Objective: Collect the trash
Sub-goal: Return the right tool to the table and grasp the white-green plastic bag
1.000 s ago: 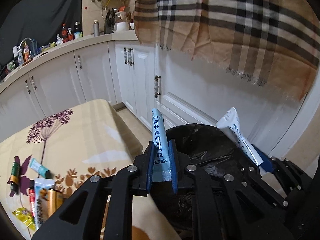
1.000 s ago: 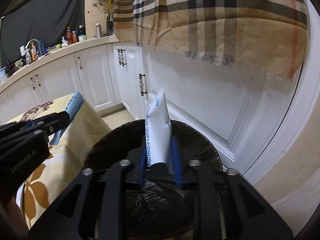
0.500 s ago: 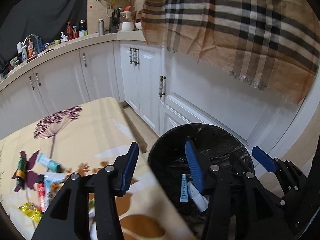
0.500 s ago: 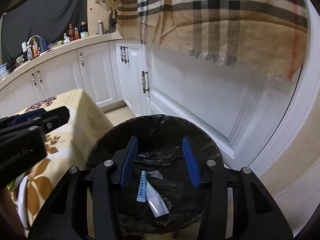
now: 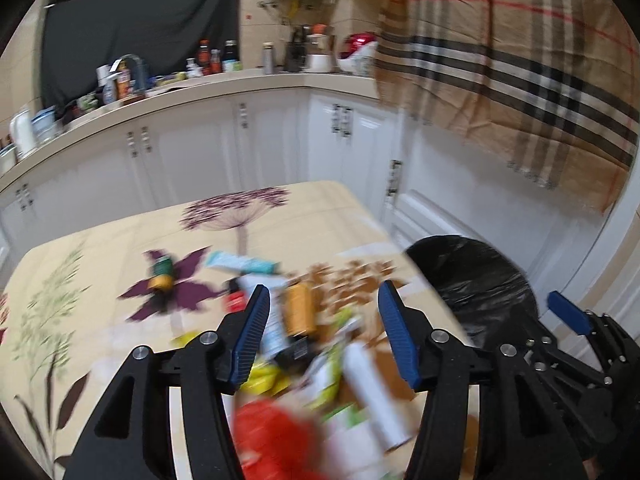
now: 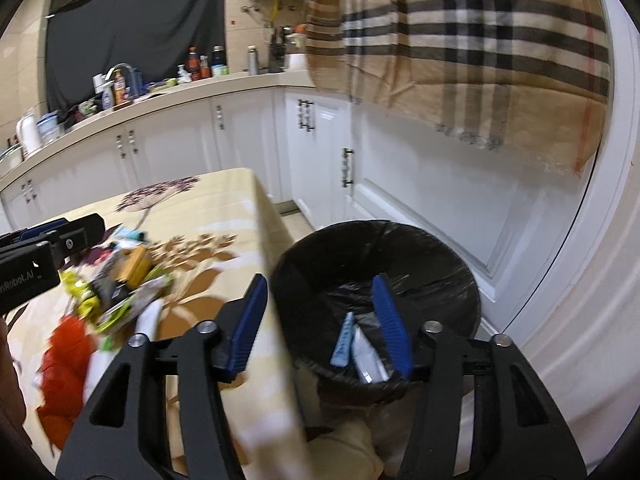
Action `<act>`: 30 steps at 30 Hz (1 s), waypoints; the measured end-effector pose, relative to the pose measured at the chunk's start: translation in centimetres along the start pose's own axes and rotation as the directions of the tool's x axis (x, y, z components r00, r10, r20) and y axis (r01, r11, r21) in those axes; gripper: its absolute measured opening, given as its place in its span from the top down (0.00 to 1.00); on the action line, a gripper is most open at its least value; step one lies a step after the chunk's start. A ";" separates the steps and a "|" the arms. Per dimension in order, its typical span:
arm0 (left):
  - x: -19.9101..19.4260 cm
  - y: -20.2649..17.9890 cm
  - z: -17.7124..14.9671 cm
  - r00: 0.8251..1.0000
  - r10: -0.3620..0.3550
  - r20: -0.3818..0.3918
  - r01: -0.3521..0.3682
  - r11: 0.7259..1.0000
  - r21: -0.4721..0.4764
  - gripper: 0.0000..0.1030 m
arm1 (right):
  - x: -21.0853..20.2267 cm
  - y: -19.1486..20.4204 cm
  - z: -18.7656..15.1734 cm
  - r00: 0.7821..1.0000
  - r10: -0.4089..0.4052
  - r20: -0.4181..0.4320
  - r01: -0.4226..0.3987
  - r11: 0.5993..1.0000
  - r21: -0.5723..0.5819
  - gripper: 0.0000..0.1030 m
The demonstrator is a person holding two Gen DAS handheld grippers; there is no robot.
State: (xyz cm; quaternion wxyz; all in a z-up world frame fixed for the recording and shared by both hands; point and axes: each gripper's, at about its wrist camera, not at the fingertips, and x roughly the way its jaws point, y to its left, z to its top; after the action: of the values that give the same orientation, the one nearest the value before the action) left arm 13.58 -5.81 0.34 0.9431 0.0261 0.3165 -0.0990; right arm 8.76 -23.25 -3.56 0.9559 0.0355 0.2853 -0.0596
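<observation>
The trash pile (image 5: 312, 344) lay on the table (image 5: 100, 264), right under and in front of the left hand-held gripper (image 5: 324, 332). The pile was blurry. In it were a red crumpled thing (image 5: 276, 436) close below the gripper, a white tube (image 5: 376, 396) near its right finger, some yellow-green wrappers (image 5: 264, 376), an orange bottle (image 5: 298, 308) between the two fingers, and a teal tube (image 5: 244, 265) farther ahead. A small green and yellow bottle (image 5: 160, 276) lay apart, ahead and to the left. The left hand-held gripper was spread wide and held nothing. Two more pieces of trash, a light blue tube (image 6: 343, 340) and a white tube (image 6: 368, 356), lay side by side at the bottom of the black trash bin (image 6: 440, 256). They showed between the fingers of the right hand-held gripper (image 6: 324, 320), close to its right finger. The right hand-held gripper was also spread wide with nothing in it, and it hung over the near edge of the bin and the edge of the table. The bin stood just to the right of the table. The table had a cream cloth with purple and brown flowers. Beyond the bin were white cupboards (image 6: 248, 148), and a checked brown cloth (image 6: 480, 40) hung above them. Farther off, bottles (image 6: 196, 66) stood on the kitchen counter.
</observation>
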 end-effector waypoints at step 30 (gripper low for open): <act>-6.1 13.1 -10.4 0.967 0.239 -0.090 -0.252 0.951 -0.178 0.45 | -3.1 11.8 -6.3 0.968 0.219 -0.125 -0.240 0.953 -0.186 0.59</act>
State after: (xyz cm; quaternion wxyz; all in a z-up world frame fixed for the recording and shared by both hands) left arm 5.30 9.23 -4.44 0.9350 -0.0206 0.3505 0.0502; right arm 4.39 -10.68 -6.73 0.9391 -0.0249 0.3326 0.0829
